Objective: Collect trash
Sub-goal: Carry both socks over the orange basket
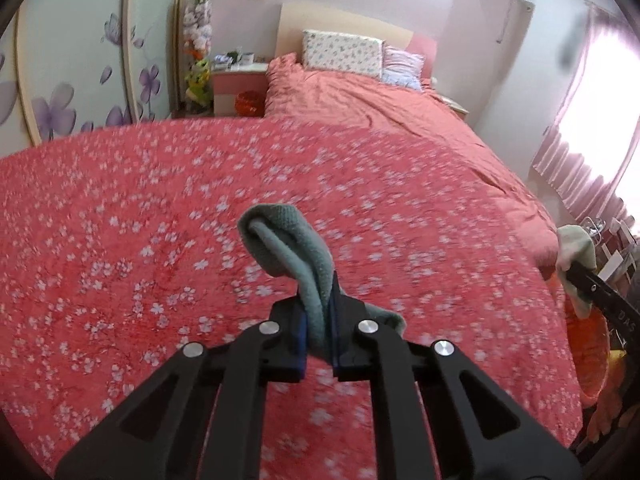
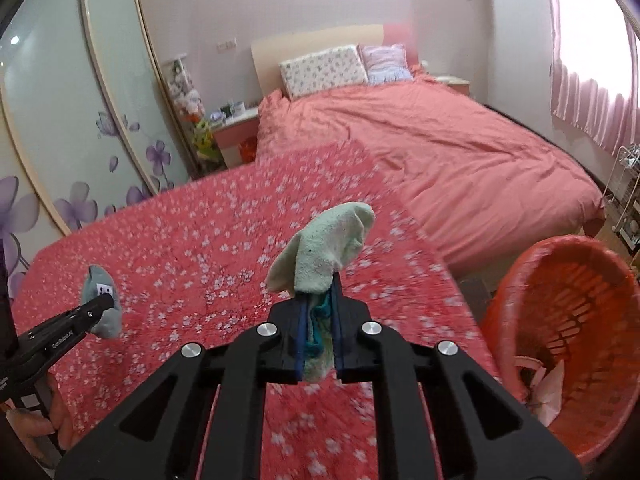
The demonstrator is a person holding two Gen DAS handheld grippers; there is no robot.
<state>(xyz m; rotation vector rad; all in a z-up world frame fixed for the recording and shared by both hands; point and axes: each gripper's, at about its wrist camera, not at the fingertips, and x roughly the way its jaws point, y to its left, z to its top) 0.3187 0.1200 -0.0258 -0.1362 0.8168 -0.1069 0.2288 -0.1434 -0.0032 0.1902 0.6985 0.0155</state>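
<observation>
You are facing a bedroom with pale pink walls (image 2: 320, 0). A bed (image 2: 440, 140) under a plain coral cover stands against the far wall, with a cream headboard (image 2: 312, 44) and two pillows (image 2: 324, 66). Nearer you lies a red spread with white blossoms (image 1: 160, 260). To your left stand wardrobe doors (image 2: 72, 100) of frosted glass with purple flowers. A pink nightstand (image 1: 238, 88) sits beside the bed. Daylight glows through pink curtains (image 2: 592, 92) on your right.

Motion blurred the floral cover (image 1: 200, 240), the frame's right edge cut off the orange basket (image 2: 592, 280), and the items on the nightstand (image 1: 240, 68) were too small to identify.
</observation>
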